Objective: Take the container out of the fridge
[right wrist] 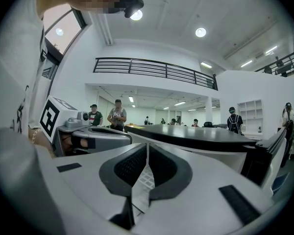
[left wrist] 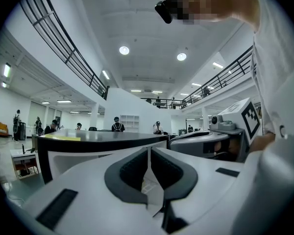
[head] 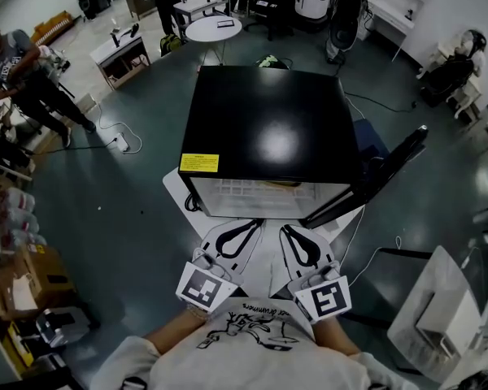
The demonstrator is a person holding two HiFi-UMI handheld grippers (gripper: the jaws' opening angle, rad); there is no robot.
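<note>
Dark green hall floor (head: 122,218) spreads around a black fridge (head: 268,124), which has a yellow label (head: 199,162) at its front left corner. Before its open front the left claw (head: 254,225) points at the opening, jaws together and empty. Just beside it, the right claw (head: 285,229) is likewise closed on nothing. The fridge door (head: 378,177) hangs open to the right. Inside, only a white wire shelf (head: 252,189) shows; the container cannot be made out.

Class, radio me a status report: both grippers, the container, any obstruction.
Left gripper shut, empty; right gripper shut, empty. Fridge door open; container not made out inside. Opening unobstructed.
</note>
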